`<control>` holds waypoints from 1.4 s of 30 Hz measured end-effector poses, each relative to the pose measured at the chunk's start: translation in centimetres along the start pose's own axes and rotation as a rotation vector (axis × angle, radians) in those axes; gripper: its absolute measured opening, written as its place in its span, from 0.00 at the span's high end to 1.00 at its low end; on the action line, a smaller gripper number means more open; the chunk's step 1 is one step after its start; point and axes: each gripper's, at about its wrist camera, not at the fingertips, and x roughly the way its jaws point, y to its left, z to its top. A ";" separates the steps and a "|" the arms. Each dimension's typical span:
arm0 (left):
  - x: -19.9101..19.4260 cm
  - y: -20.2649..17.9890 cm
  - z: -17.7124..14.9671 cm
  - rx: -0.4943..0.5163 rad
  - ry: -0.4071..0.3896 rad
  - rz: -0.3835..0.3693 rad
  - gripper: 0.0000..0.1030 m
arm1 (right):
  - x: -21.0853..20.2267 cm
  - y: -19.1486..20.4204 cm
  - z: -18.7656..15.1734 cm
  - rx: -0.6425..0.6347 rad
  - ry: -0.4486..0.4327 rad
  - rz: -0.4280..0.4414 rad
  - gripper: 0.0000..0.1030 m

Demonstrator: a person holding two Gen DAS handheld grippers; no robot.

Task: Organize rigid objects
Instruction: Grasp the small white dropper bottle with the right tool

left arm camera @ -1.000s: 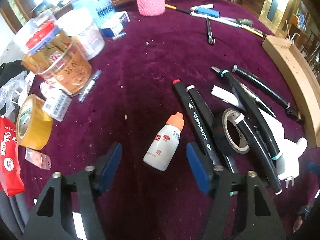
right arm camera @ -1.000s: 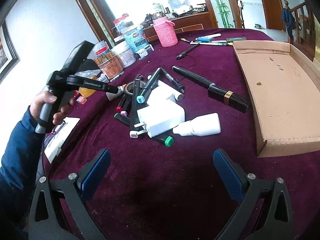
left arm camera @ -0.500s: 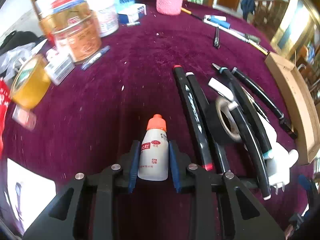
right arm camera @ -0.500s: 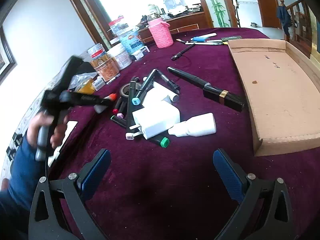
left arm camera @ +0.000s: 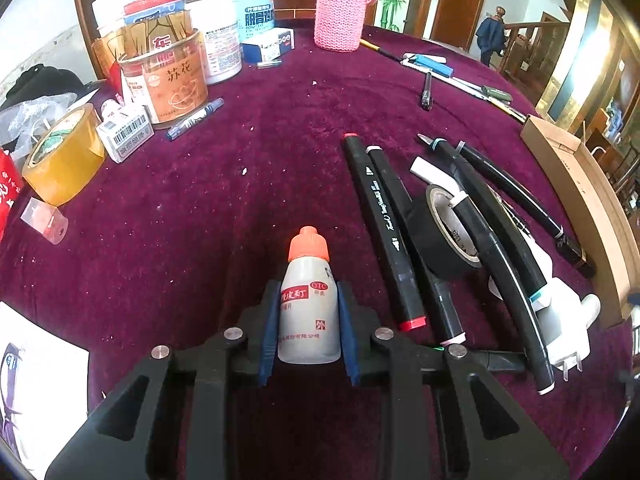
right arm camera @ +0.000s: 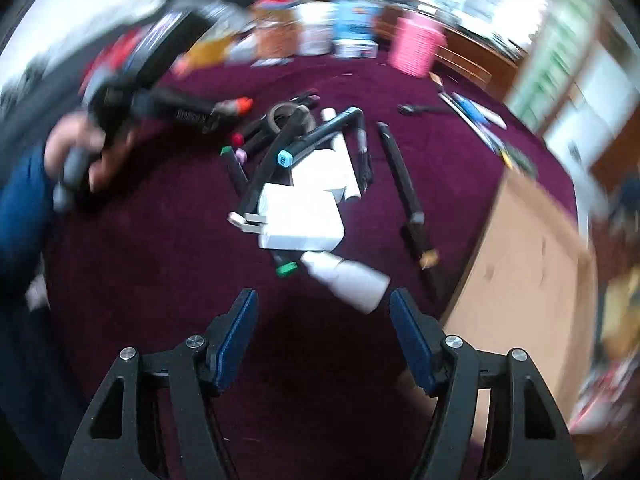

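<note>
1. Left gripper [left arm camera: 308, 332]: we've got it clamped narrow on the little white bottle with the orange cap [left arm camera: 307, 300]. Both blue pads sit flat against the bottle's sides, cap pointing away from the camera, label facing up. The jaws were closing in just before this and now they're pressing on it
2. The bottle sits over the purple tablecloth [left arm camera: 200, 208], just left of the pile of black markers [left arm camera: 384, 232] and the roll of black tape [left arm camera: 444, 232]. Whether it's off the cloth or touching it, we can't tell
3. Right gripper [right arm camera: 324, 344]: about half open, nothing between the pads. Its jaws have just been closing, but they're not on anything. A second white bottle [right arm camera: 348, 280] lies on its side right in front of the tips, nearer the right-hand finger, not touching as far as we can see
4. The right view is badly motion-blurred, so fine detail there is a wash
5. Pose: both grippers tip steeply down at the table. In the right view we can see the left hand [right arm camera: 76, 152], blue sleeve, wrapped around its gripper's handle off to the left side of the pile
6. The cardboard tray [right arm camera: 528, 280] lies to the right of the pile, and a white charger [right arm camera: 300, 220] sits in the middle of the markers
</note>
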 end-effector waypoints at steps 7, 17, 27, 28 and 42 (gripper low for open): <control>0.1 0.0 -0.1 -0.002 -0.015 0.000 0.76 | 3.4 -0.6 3.0 -0.246 0.207 0.047 0.47; 0.1 -0.2 -0.1 0.003 -0.022 0.008 0.76 | 5.9 -0.6 3.3 -0.352 0.311 0.018 0.65; 0.1 -0.1 -0.1 0.001 -0.022 0.006 0.76 | 6.3 0.0 2.2 -0.330 0.338 0.058 0.70; 0.1 -0.1 -0.1 0.000 -0.021 0.005 0.76 | 6.2 0.2 2.2 -0.333 0.339 0.058 0.70; 0.0 0.0 0.0 0.001 -0.027 0.007 0.76 | 4.1 1.0 2.4 -0.343 0.273 0.040 0.55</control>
